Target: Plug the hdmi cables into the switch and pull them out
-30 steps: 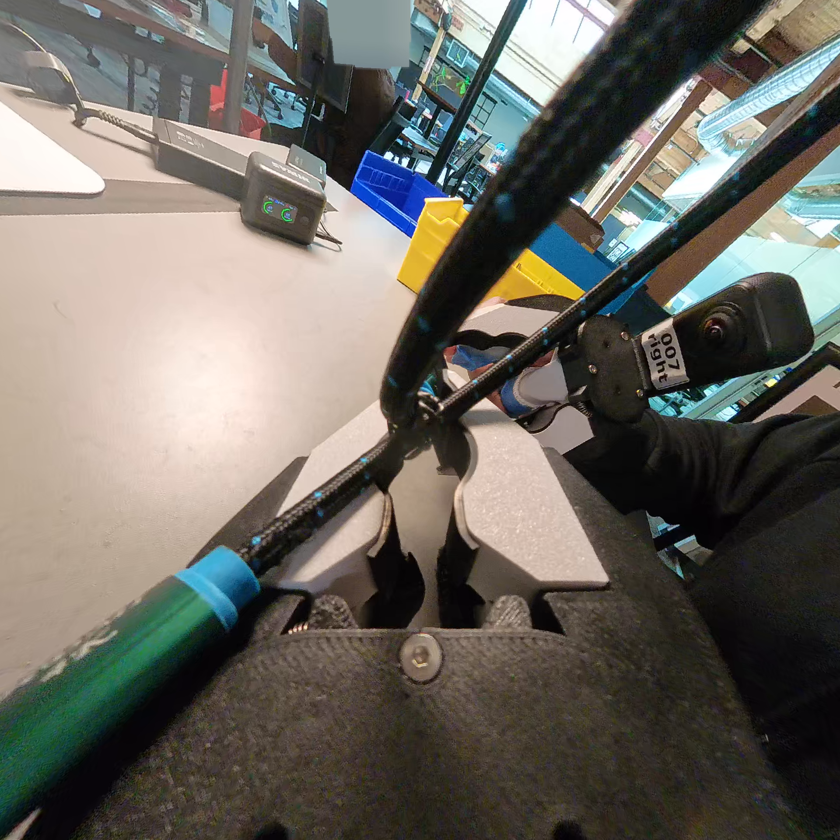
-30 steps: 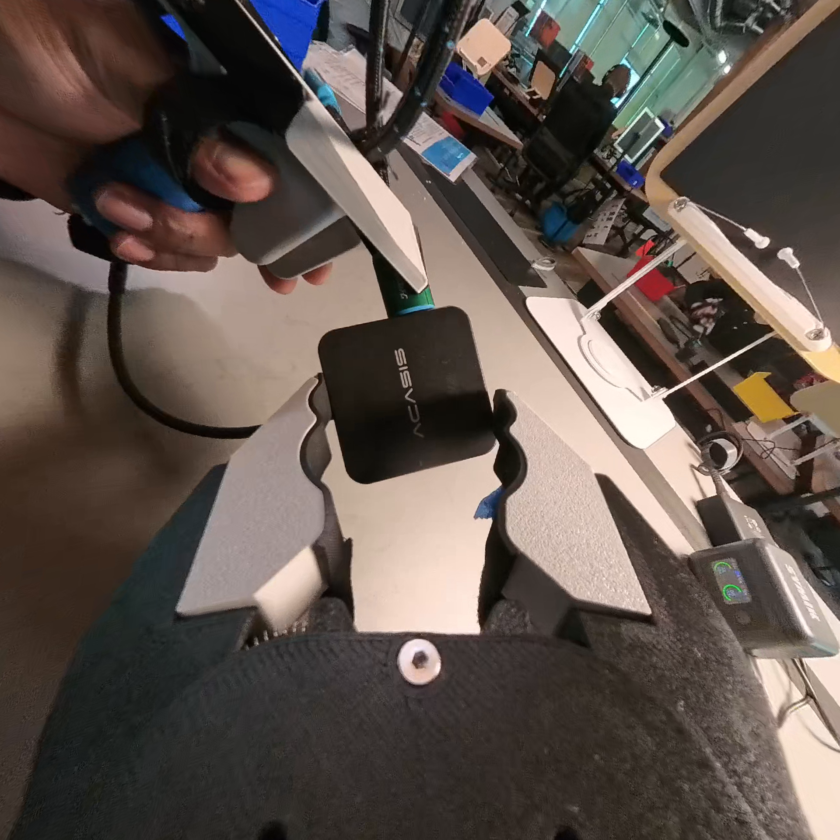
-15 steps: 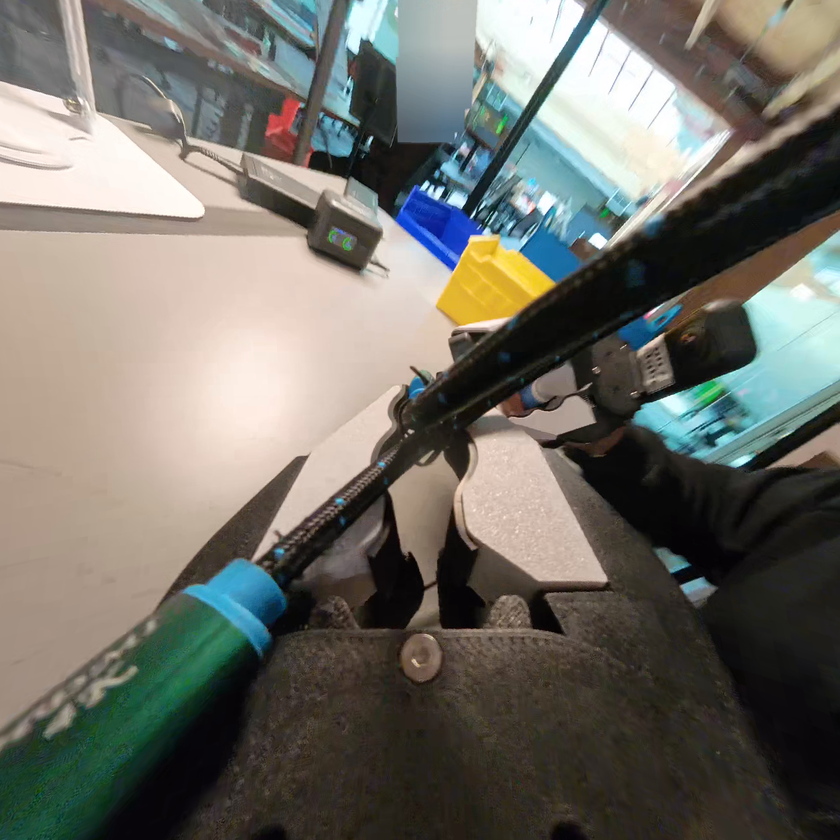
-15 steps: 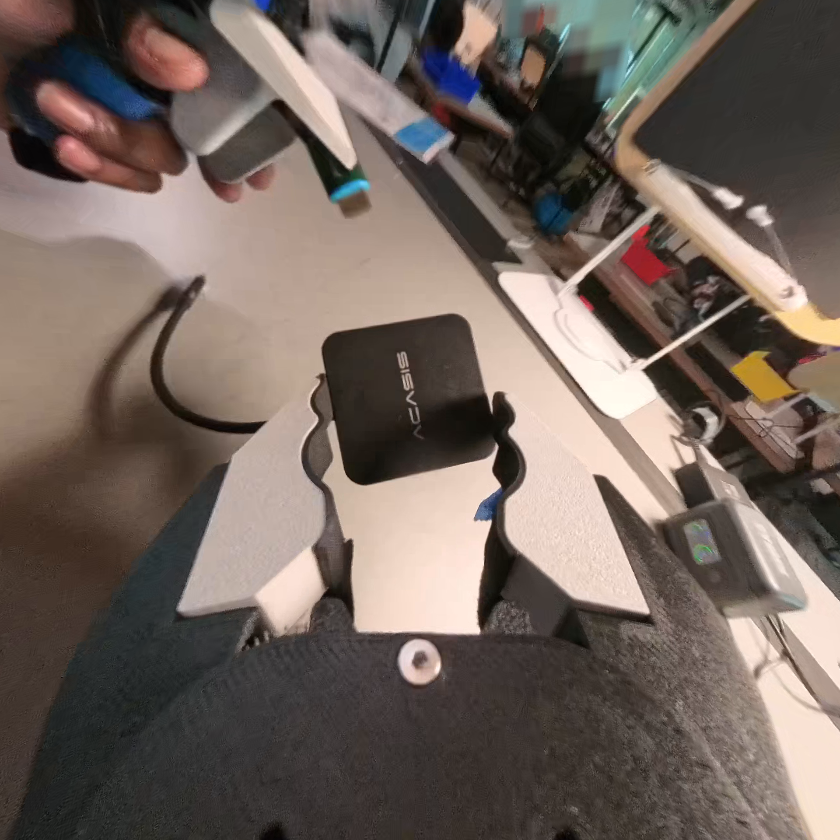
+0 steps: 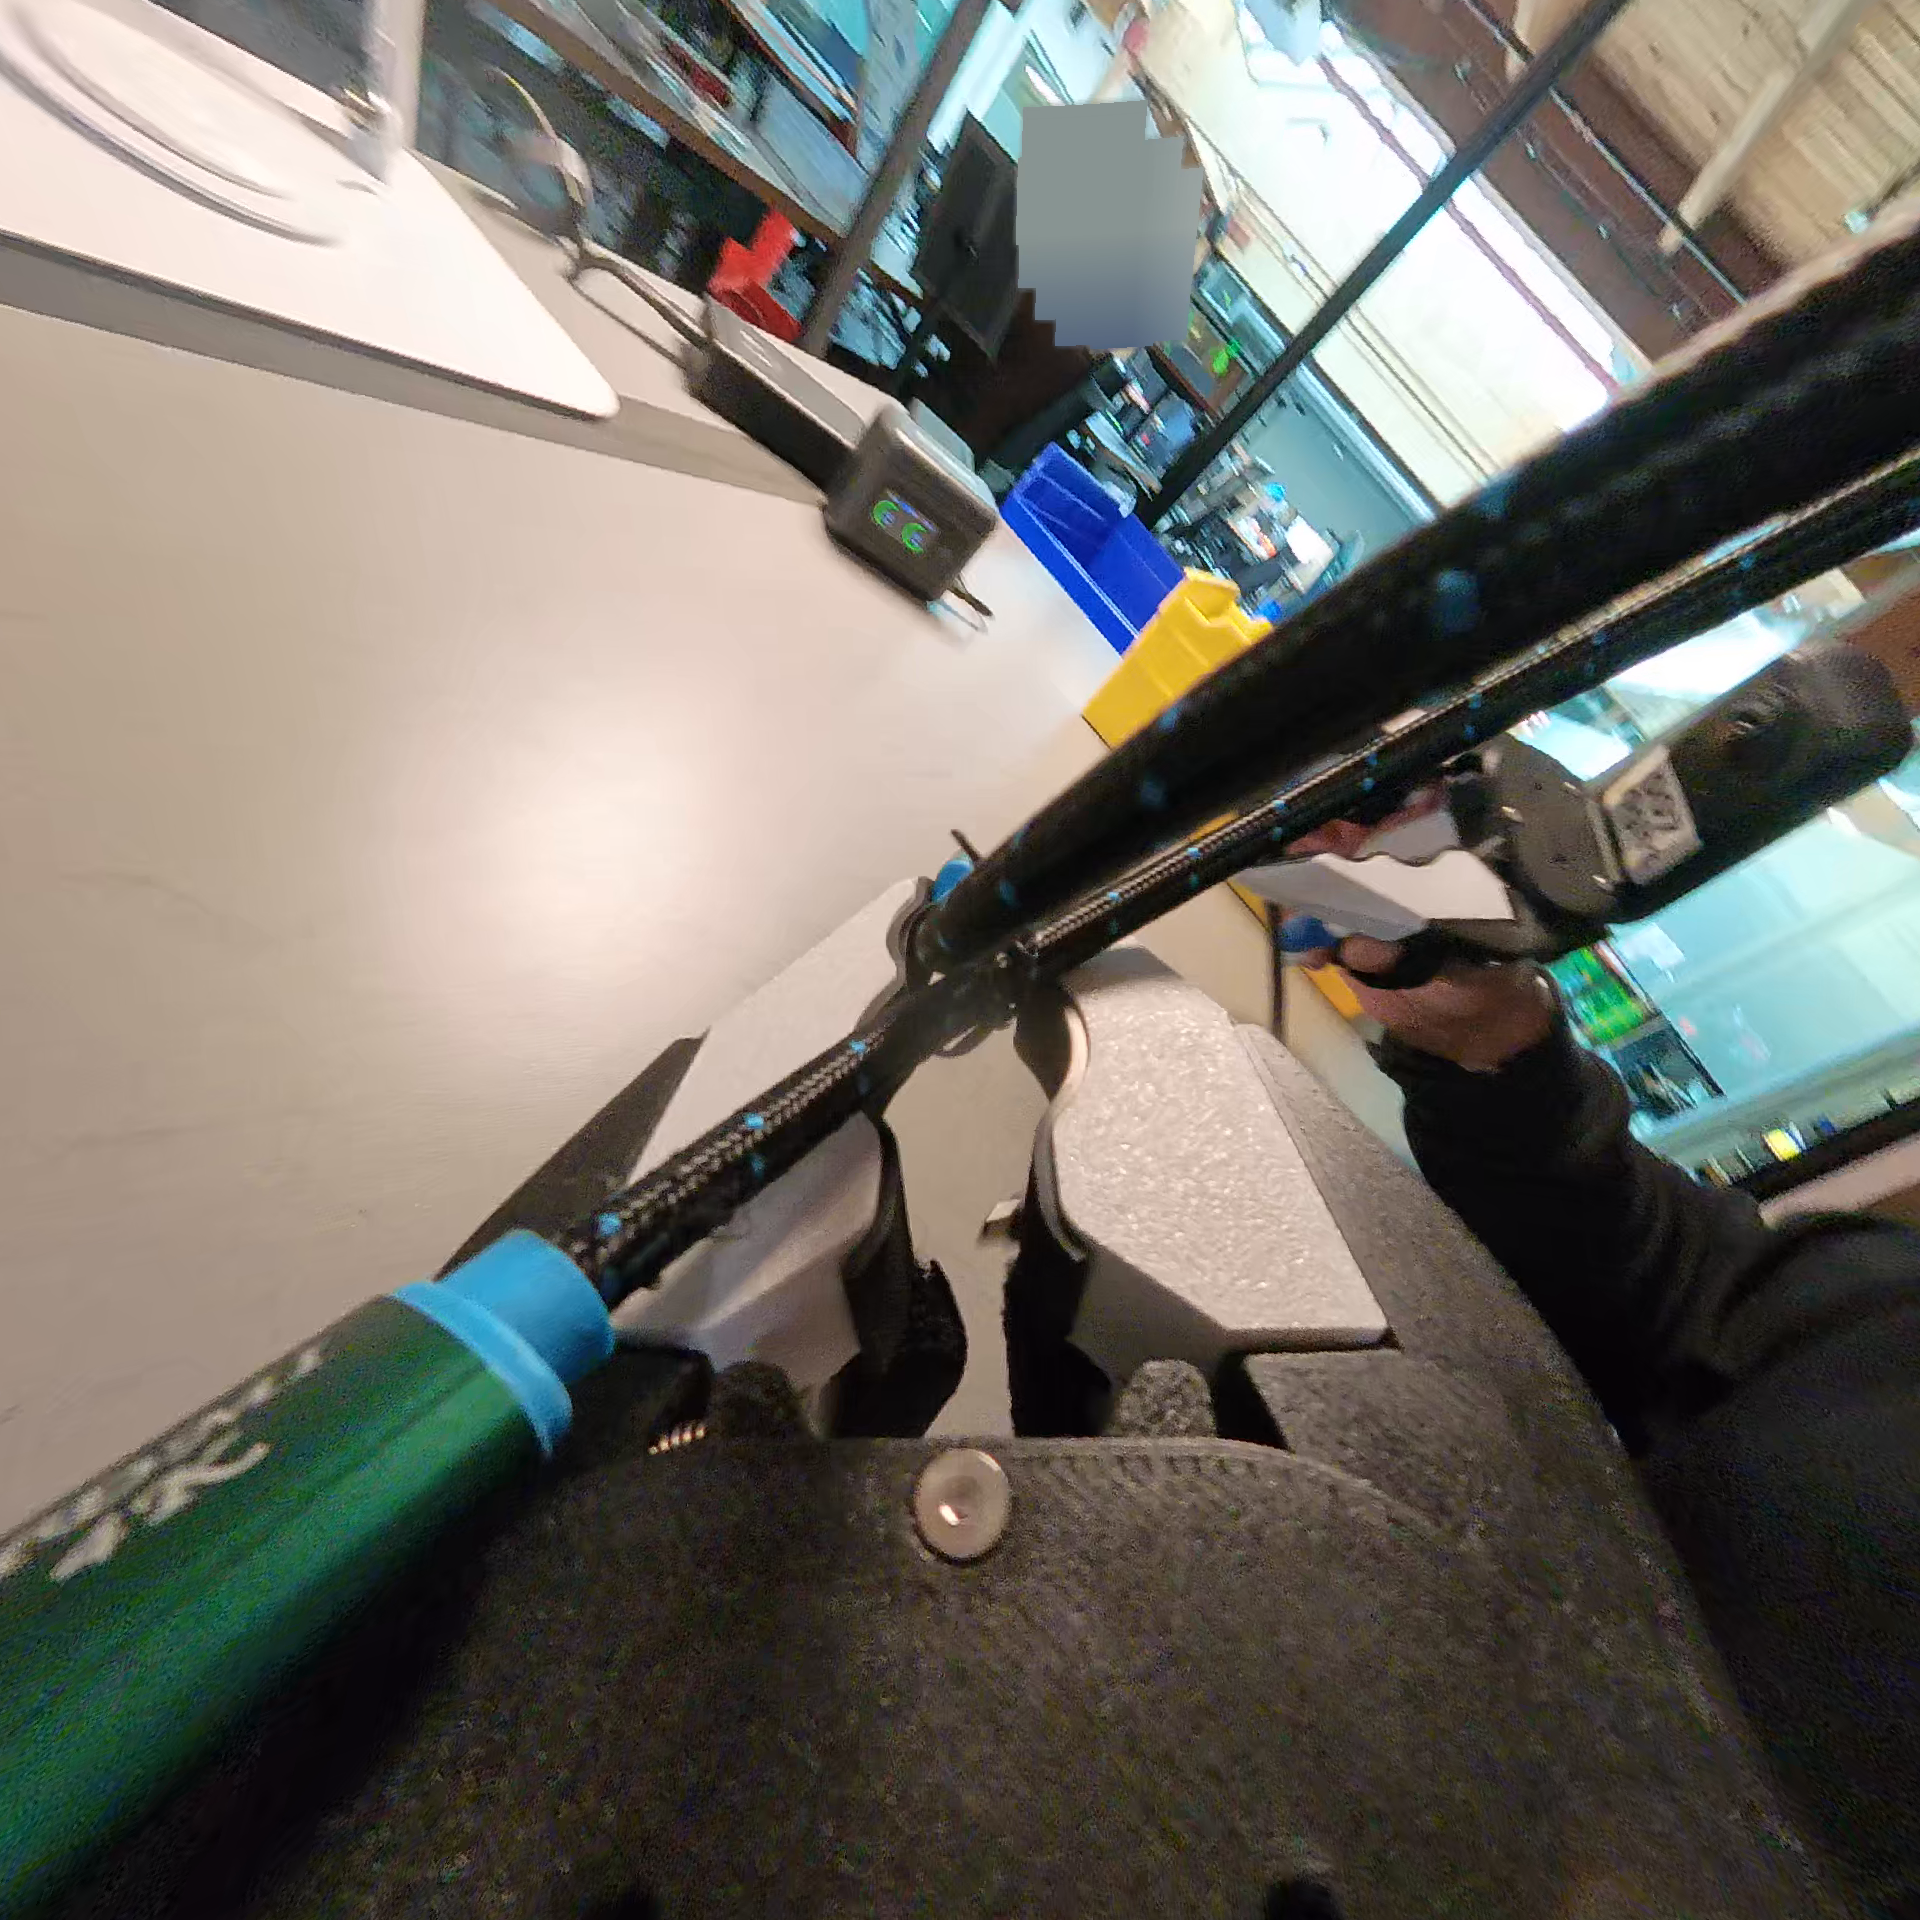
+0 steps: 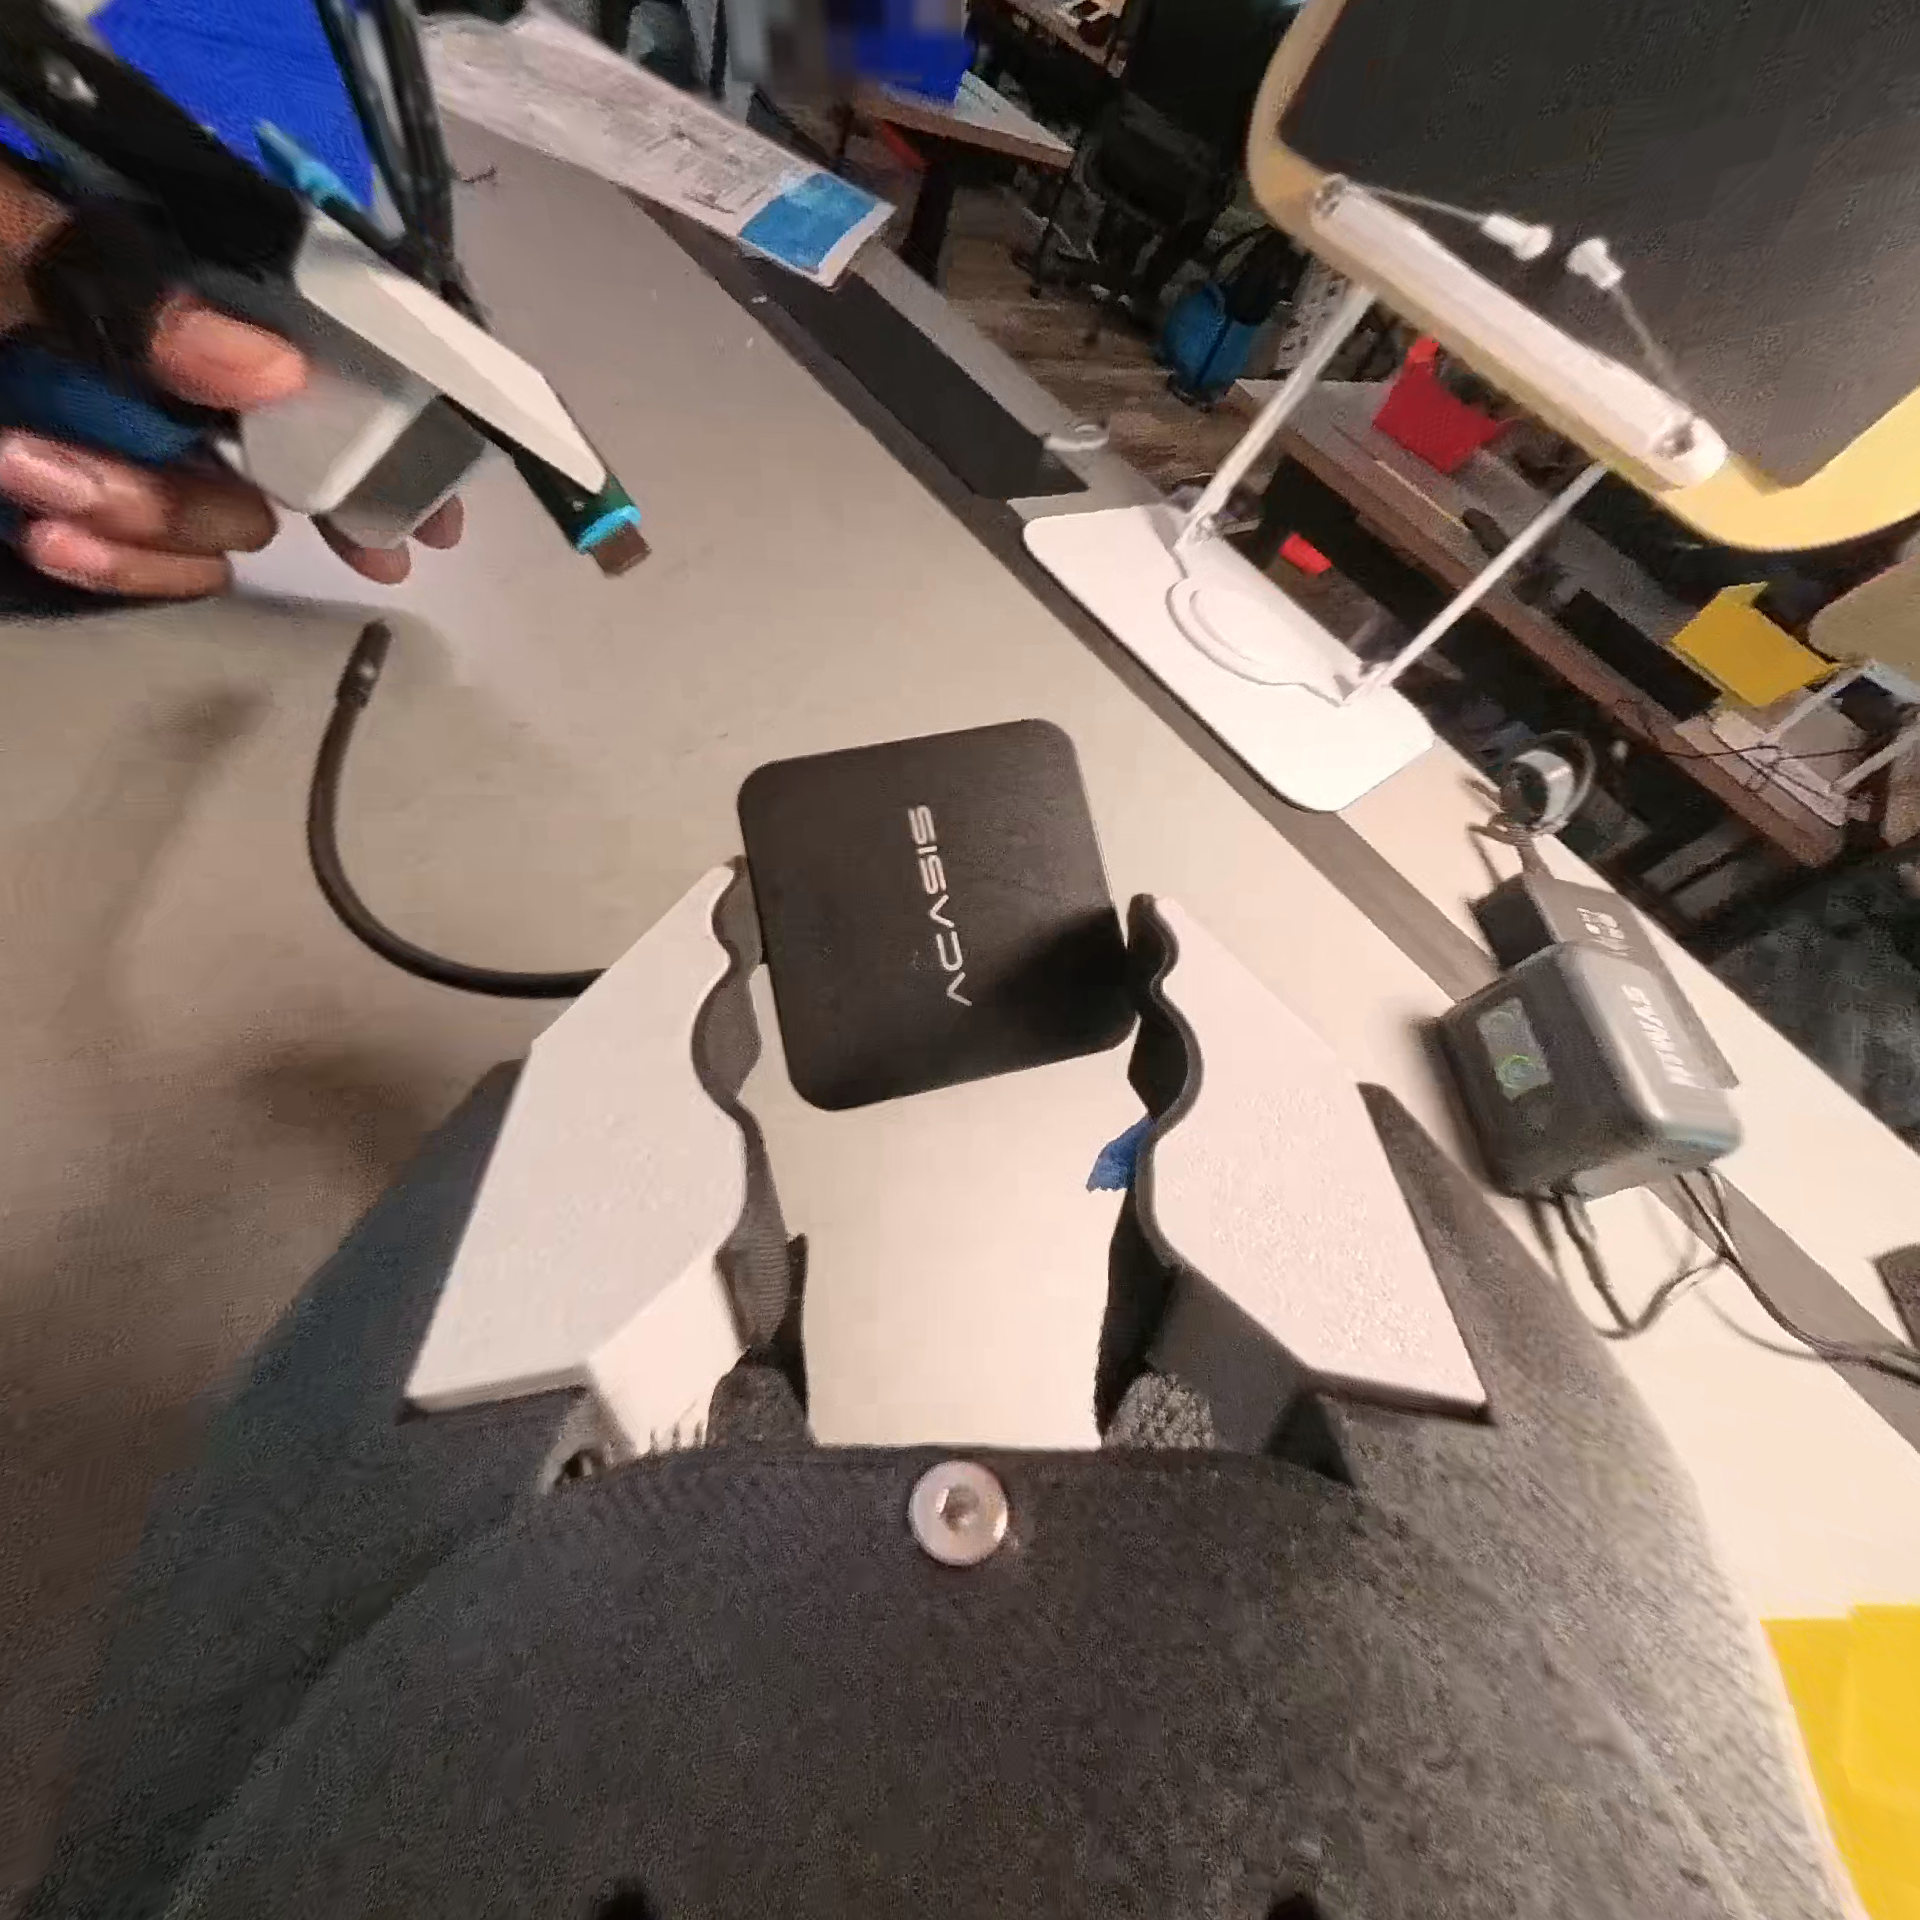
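The right gripper (image 6: 935, 935) clamps the black switch (image 6: 930, 909) on the table (image 6: 623, 727); the left gripper (image 5: 966, 997) pinches the unplugged cable (image 5: 727, 1164) aloft, so the pull-out step looks done; re-plugging would need realignment.

Each camera is sitting close behind its own gripper, looking forward along the fingers. The left one is facing low across the grey surface (image 5: 364, 779); the right is looking steeply down. Both are sharing the charger (image 5: 906, 516) (image 6: 1584, 1065).
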`<state>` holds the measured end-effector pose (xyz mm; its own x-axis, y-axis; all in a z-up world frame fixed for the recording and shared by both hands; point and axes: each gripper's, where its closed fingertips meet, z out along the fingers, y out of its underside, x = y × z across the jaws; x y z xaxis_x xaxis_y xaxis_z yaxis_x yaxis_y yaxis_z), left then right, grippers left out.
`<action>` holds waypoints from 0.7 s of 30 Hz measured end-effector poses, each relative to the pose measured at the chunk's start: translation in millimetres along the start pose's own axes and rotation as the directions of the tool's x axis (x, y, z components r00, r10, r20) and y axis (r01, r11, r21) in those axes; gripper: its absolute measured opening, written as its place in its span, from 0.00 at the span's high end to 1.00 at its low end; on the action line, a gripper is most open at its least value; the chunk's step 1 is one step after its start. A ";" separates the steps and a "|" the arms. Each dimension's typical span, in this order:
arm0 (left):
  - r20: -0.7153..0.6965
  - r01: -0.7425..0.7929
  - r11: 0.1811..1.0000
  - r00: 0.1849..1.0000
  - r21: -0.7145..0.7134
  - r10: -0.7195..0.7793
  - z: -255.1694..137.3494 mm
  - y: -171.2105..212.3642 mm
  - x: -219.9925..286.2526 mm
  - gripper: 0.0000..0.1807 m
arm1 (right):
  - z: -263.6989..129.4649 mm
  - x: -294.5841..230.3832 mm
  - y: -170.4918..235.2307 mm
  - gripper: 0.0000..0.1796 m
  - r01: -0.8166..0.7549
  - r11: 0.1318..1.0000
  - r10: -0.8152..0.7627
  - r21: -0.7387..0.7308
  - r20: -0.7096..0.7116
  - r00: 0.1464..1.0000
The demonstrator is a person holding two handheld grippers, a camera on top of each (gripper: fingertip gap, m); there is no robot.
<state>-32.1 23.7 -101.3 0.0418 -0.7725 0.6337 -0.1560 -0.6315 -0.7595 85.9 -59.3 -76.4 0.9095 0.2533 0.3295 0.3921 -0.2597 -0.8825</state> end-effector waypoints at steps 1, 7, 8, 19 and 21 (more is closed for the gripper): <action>0.020 0.006 1.000 1.000 0.024 -0.006 -2.4 -3.5 -4.7 0.91 | -7.1 11.5 -4.7 0.59 -0.023 1.000 0.023 0.007 -0.046 0.999; 0.042 0.010 0.999 0.999 0.033 -0.011 -4.7 -1.8 -10.6 0.91 | -111.9 115.4 -23.9 0.59 -0.065 0.997 0.044 -0.039 -0.399 0.916; 0.040 0.001 1.000 0.999 0.024 -0.002 -4.2 -0.3 -9.0 0.91 | -134.7 138.2 -22.1 0.59 -0.061 0.996 0.029 -0.058 -0.444 0.895; 0.059 0.005 1.000 0.998 0.024 -0.006 -4.8 1.1 -10.6 0.92 | -239.1 277.0 157.0 0.59 -0.310 0.799 -0.038 -0.515 -0.558 0.829; 0.061 0.003 1.000 0.998 0.025 -0.004 -5.0 1.1 -10.5 0.92 | -220.5 264.1 172.0 0.59 -0.262 0.764 -0.052 -0.590 -0.460 0.886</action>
<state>-37.6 31.5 -108.2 0.1028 -0.7725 0.6266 -0.1315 -0.6349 -0.7613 424.0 -242.6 -67.2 0.8494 -0.1910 0.4921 0.1427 -0.8145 -0.5623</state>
